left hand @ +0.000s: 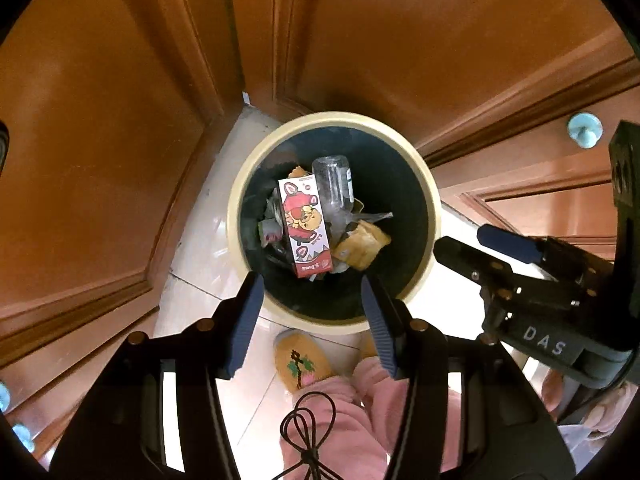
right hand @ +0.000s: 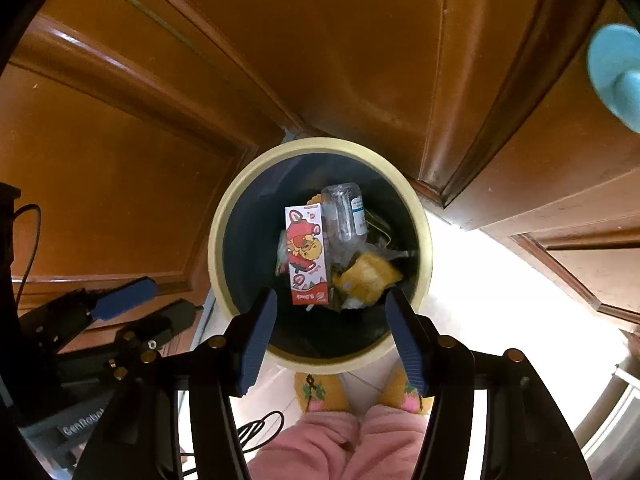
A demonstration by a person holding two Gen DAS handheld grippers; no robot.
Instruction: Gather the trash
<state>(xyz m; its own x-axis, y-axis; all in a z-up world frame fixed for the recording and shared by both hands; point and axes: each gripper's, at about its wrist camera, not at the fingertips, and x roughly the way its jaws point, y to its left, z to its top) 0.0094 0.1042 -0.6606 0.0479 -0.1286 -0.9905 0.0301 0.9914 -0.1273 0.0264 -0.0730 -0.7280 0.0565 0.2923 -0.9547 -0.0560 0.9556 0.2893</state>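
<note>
Where print can be read, the right tool (left hand: 472, 240) carries "DAS" in pale letters on its black body, and the left tool (right hand: 132, 308), seen from the right wrist, shows "GenRobot", cut off at the edge. The cartoon carton (left hand: 306, 226) has small print on its red end band, too small to read for certain.

Trash bin (left hand: 240, 200): round, cream rim, dark inside, on the pale tiled floor (left hand: 192, 292) in a corner of brown wooden panels (left hand: 100, 140).

Contents: carton lies flat on top, long axis running near rim to far rim, red band towards the person. Clear plastic bottle (left hand: 334, 180) just beside it, roughly parallel, base towards the far rim. Crumpled yellow wrapper (left hand: 362, 244) near the carton's red end. More scraps underneath, not identifiable.

Left tool (left hand: 312, 312): about half open, blue pads apart, nothing between them, over the near rim. Right tool (right hand: 332, 332): likewise half open and empty, over the same rim.

Below: pink trouser legs (right hand: 340, 440), yellow embroidered slippers (left hand: 302, 360).
</note>
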